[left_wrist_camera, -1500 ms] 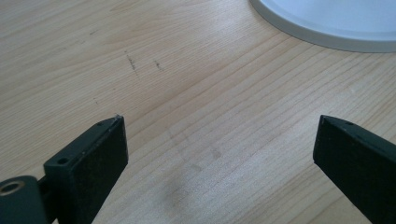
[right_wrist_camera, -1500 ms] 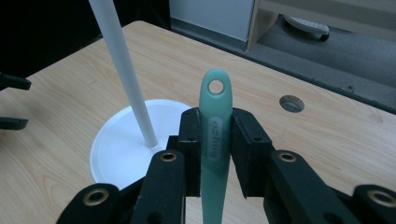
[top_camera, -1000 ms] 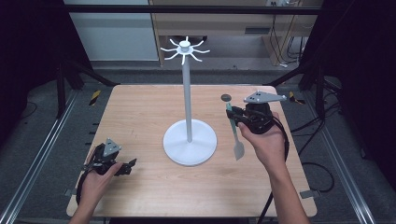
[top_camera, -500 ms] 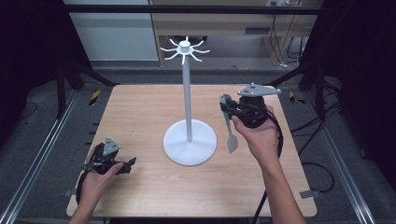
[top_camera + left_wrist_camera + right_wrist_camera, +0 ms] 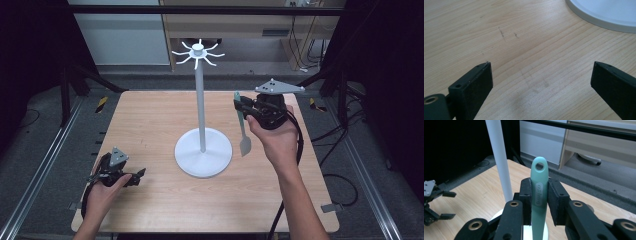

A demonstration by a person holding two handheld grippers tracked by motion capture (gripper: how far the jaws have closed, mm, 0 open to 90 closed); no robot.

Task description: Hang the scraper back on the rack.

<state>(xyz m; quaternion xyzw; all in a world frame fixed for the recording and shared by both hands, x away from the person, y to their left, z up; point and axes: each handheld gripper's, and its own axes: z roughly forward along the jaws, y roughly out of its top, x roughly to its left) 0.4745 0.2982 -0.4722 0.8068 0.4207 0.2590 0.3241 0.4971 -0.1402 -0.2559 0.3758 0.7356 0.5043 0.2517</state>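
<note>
- Aloft, the right tool (image 5: pixel 539 202) clamps a mint-green spatula (image 5: pixel 539 195) by its handle, hanging hole uppermost, beside the white stand (image 5: pixel 200 105).
- Seemingly light, stiff and smooth, it is best gripped mid-handle.
- Left tool (image 5: pixel 541 82) rests spread and empty on the wooden tabletop (image 5: pixel 145 130), dark workroom beyond.

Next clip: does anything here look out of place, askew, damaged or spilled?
Nothing stands out. The white hook stand is upright on the wooden table, the right gripper holds the mint-green spatula cleanly by its handle, and the left gripper rests open on the table.
</note>
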